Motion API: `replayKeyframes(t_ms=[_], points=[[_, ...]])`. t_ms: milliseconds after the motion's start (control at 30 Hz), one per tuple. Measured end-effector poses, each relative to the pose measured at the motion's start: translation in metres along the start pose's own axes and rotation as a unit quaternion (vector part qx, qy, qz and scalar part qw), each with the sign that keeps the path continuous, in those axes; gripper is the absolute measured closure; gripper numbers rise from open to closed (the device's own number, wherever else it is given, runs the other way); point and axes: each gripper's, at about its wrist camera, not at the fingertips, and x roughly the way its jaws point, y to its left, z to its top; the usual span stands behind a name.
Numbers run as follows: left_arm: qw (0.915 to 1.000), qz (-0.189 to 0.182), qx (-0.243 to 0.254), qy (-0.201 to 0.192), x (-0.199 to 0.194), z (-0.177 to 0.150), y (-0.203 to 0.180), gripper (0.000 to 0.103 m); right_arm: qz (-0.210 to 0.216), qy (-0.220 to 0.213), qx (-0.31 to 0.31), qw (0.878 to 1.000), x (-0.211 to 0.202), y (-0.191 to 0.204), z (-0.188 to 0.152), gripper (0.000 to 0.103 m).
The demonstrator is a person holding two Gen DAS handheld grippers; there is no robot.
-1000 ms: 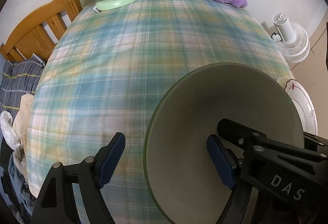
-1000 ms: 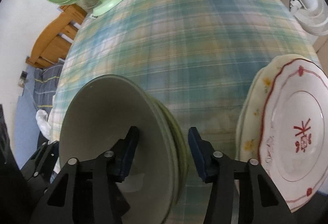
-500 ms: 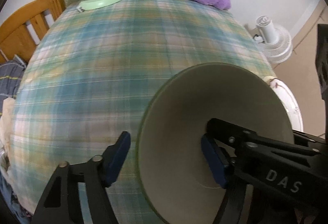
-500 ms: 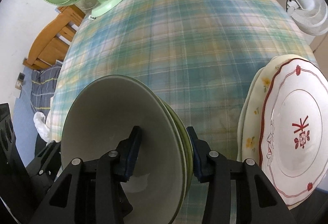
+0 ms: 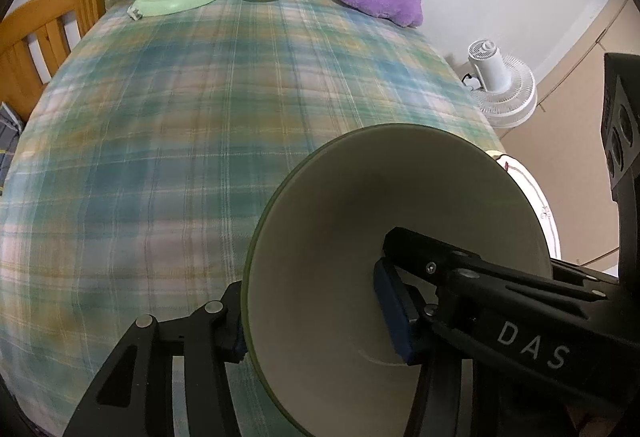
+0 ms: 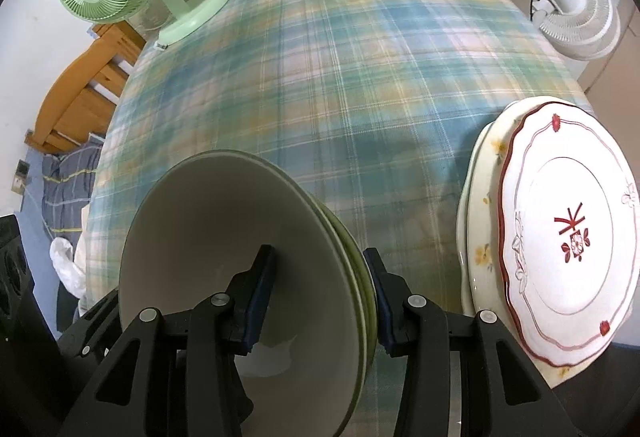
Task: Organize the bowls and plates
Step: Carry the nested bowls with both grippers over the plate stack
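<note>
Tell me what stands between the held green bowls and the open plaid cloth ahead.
Nothing visible. The nested green bowls, gripped by both the left gripper and right gripper, face bare plaid tablecloth; the stacked plates sit off to the right.

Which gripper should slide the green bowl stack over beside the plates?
Right, probably. The right gripper pinches the rim of the bowl stack on the side facing the plates, which sit just to its right. The left gripper straddles the opposite rim, away from them.
</note>
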Motion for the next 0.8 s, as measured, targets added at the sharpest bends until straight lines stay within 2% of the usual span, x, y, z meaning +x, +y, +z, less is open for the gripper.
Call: replayKeyframes(t_ms=[200, 467, 800], points=[[0.9998, 0.002, 0.022, 0.002, -0.008, 0.001, -0.004, 0.051, -0.008, 0.0, 0.013, 1.0, -0.005, 0.004, -0.005, 0.056], [0.9988, -0.001, 0.047, -0.011, -0.027, 0.011, -0.012, 0.052, -0.008, -0.025, 0.028, 0.999, -0.026, 0.007, -0.006, 0.056], [0.9983, 0.017, 0.043, -0.035, -0.045, 0.019, -0.025, 0.052, 0.01, -0.054, 0.02, 0.998, -0.052, 0.009, 0.0, 0.056]])
